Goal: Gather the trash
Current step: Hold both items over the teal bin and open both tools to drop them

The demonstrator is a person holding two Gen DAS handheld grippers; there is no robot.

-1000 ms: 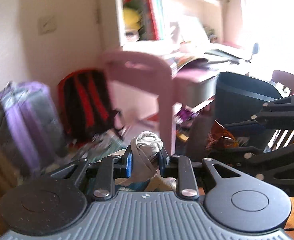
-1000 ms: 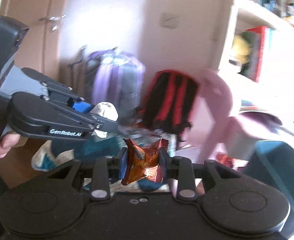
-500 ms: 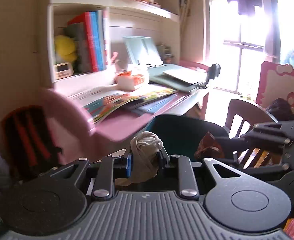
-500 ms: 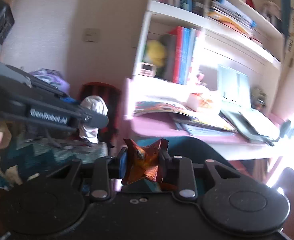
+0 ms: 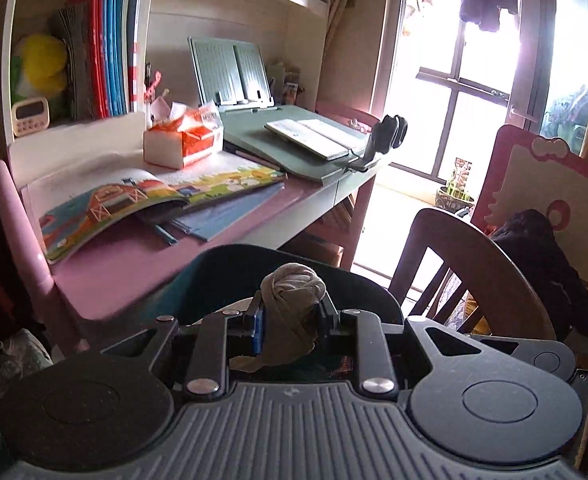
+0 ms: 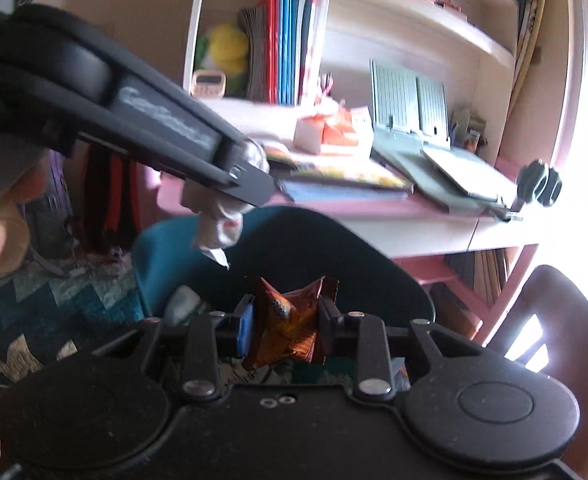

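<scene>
My left gripper (image 5: 290, 312) is shut on a crumpled grey-white wad of tissue (image 5: 292, 292), held above the rim of a dark teal bin (image 5: 230, 264). In the right wrist view that same left gripper (image 6: 250, 184) comes in from the upper left with the tissue wad (image 6: 218, 224) hanging under its tip. My right gripper (image 6: 284, 320) is shut on a crumpled orange snack wrapper (image 6: 290, 316), just in front of the teal bin (image 6: 302, 240). The inside of the bin is mostly hidden.
A pink desk (image 5: 134, 264) with open picture books (image 5: 134, 200), a tissue box (image 5: 182, 140) and a green book stand stands behind the bin. A brown wooden chair (image 5: 474, 264) is at the right, a patterned quilt (image 6: 46, 304) at the left.
Both views have swung right, from the backpacks and wall to the desk and window. The teal bin now lies straight ahead of both grippers. Both grips are unchanged.
</scene>
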